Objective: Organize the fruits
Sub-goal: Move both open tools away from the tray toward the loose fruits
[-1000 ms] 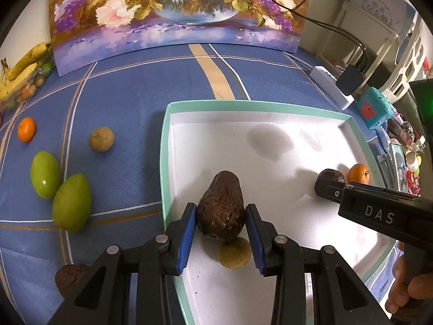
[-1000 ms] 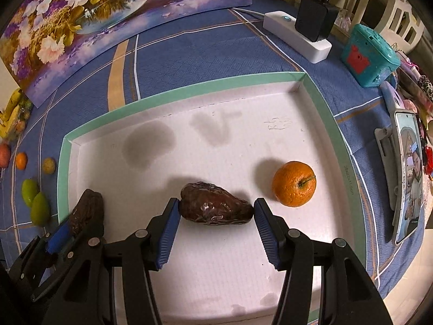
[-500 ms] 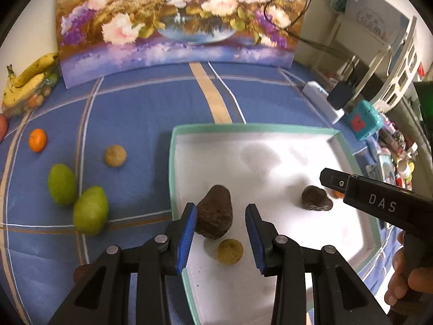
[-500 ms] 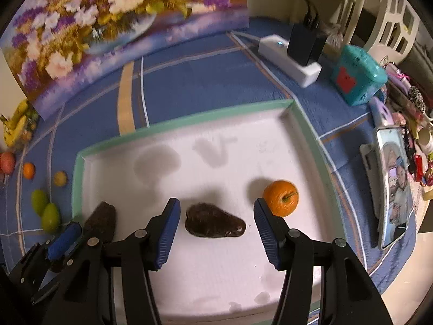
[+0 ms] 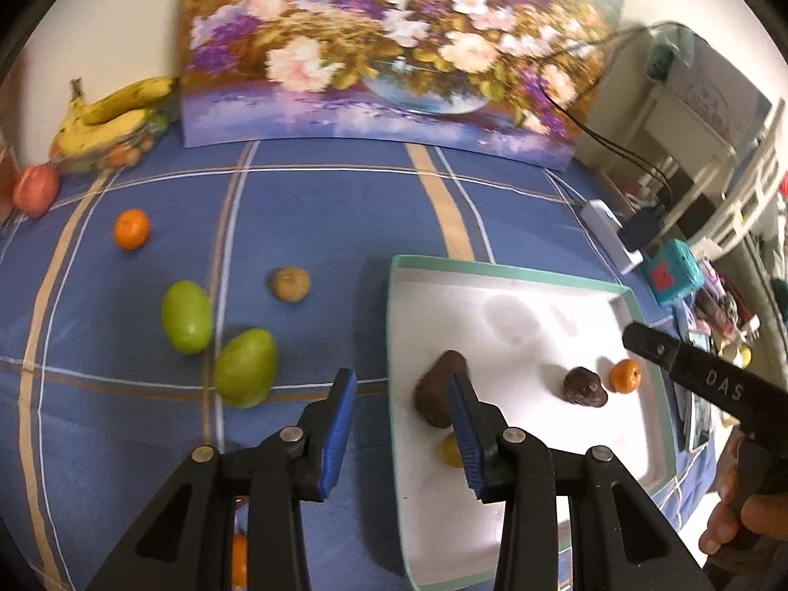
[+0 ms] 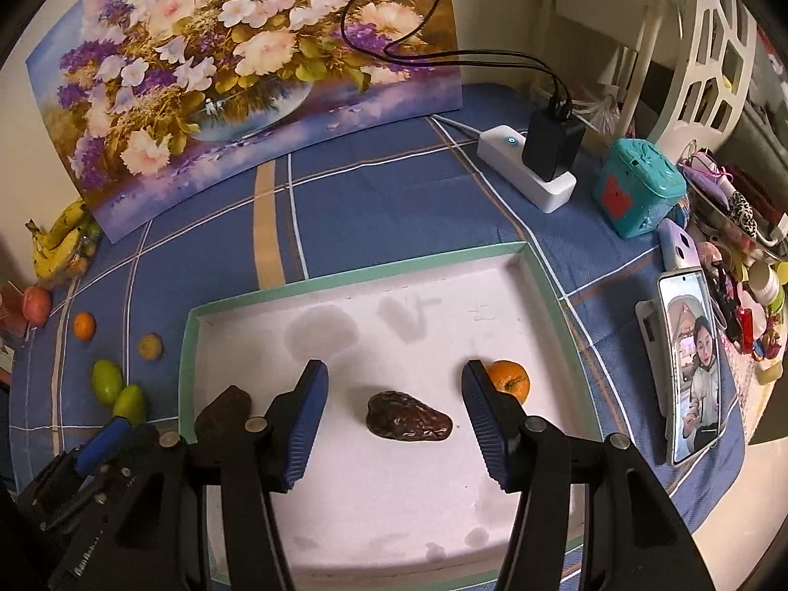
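A white tray with a green rim (image 5: 502, 270) (image 6: 344, 278) holds two dark brown avocados (image 5: 436, 391) (image 5: 583, 388), a small orange (image 5: 625, 376) and a small yellowish fruit (image 5: 449, 449). My left gripper (image 5: 401, 426) is open and empty, raised over the tray's left rim. My right gripper (image 6: 391, 418) is open and empty above the middle avocado (image 6: 408, 423), with the orange (image 6: 509, 380) at its right. Two green mangoes (image 5: 187, 316) (image 5: 245, 367), an orange (image 5: 131, 229) and a brownish fruit (image 5: 290, 284) lie on the blue cloth to the left.
Bananas (image 5: 111, 118) and a red fruit (image 5: 35, 189) lie at the far left by a flower picture (image 5: 394, 49). A power strip with charger (image 6: 534, 167), a teal box (image 6: 638, 194) and a phone on a stand (image 6: 692, 359) sit right of the tray.
My left gripper let go of the avocado, lifted back and shifted left over the tray rim. My right gripper drew back and up from the middle avocado, still open.
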Demonstrator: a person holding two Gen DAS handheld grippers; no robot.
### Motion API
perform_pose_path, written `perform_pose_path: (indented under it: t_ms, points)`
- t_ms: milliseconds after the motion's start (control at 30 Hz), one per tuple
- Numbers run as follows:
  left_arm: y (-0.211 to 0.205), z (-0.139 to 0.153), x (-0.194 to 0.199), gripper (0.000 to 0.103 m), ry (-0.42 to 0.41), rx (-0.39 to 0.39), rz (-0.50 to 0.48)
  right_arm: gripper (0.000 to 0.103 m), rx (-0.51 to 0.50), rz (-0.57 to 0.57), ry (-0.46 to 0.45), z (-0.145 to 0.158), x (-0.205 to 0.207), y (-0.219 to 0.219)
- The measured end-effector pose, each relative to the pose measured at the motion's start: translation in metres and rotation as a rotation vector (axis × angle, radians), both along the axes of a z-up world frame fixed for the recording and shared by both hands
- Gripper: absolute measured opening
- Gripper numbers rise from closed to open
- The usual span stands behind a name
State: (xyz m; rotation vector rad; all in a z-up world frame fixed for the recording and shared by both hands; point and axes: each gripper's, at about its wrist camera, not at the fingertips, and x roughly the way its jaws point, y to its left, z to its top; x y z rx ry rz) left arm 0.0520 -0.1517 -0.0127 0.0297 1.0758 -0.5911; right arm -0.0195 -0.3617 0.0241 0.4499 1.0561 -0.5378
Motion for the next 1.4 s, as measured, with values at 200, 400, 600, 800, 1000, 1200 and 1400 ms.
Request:
perform_pose_path:
  t_ms: [200,400,600,800,1000,1200,1400]
  points:
    - [0.023,-0.004,0.011,0.042,0.029,-0.003,0.090,0.058,0.005,0.009,0.005,-0.003,0.001,0.002]
    - [0.040,-0.007,0.018,0.042,0.056,-0.008,0.154,0.058,0.013,0.024,0.007,-0.005,0.004,0.006]
    - [0.054,-0.015,0.024,0.082,0.076,0.026,0.236,0.062,0.019,0.038,0.018,-0.009,0.007,0.009]
    - [0.066,-0.028,0.031,0.084,0.114,0.069,0.313,0.078,-0.002,0.060,0.068,-0.020,0.011,0.014]
    - [0.072,-0.029,0.033,0.103,0.089,0.094,0.345,0.081,-0.012,0.089,0.100,-0.030,0.015,0.020]
    - [0.074,-0.027,0.032,0.103,0.061,0.124,0.359,0.087,-0.033,0.093,0.091,-0.028,0.016,0.023]
    - [0.075,-0.020,0.031,0.103,0.039,0.126,0.360,0.090,-0.050,0.099,0.061,-0.022,0.016,0.028]
